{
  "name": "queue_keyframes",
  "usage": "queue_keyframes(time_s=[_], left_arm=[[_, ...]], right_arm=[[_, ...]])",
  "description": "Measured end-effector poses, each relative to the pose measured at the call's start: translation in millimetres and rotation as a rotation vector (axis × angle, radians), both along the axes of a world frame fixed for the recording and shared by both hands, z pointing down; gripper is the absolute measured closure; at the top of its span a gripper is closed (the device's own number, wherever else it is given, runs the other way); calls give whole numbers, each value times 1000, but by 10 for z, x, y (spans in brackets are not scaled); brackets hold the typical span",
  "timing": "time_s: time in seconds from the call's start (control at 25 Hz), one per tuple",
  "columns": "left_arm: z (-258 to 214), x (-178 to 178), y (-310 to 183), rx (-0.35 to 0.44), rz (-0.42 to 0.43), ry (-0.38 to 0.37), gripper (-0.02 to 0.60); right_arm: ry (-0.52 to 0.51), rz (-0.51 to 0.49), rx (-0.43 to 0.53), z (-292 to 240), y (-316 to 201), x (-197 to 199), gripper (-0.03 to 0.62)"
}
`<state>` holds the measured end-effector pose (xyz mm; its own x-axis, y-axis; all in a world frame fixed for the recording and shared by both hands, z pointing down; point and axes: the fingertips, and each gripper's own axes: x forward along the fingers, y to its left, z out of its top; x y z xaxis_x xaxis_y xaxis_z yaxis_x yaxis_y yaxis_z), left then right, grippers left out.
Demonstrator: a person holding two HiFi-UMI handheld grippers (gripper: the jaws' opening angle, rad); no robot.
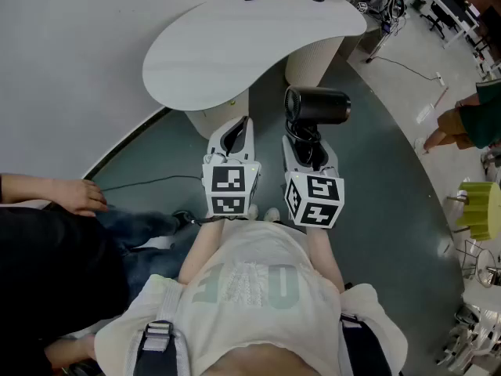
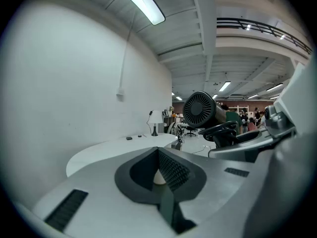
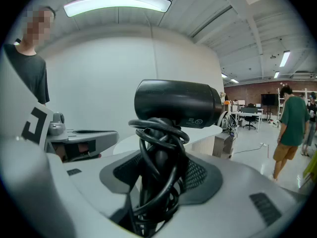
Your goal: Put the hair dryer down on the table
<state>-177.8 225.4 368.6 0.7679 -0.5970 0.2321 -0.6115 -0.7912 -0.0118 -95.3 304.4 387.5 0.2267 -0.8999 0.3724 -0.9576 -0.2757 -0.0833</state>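
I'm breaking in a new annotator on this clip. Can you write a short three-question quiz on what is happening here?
1. Multiple choice: what holds the hair dryer?
A) the left gripper
B) the right gripper
C) both grippers together

2. True or false: the hair dryer already lies on the white table.

3. Fill in: wound around the hair dryer's handle is its black ____.

Key
1. B. Its jaws clamp the handle.
2. False. It is held in the air, short of the table.
3. cord
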Motion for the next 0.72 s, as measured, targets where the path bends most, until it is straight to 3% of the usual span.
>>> queue_keyframes(time_s=[0.72], left_arm=[[25, 12, -276, 0, -17, 16, 575]], right_arm=[[-20, -24, 47, 40, -231, 42, 362]])
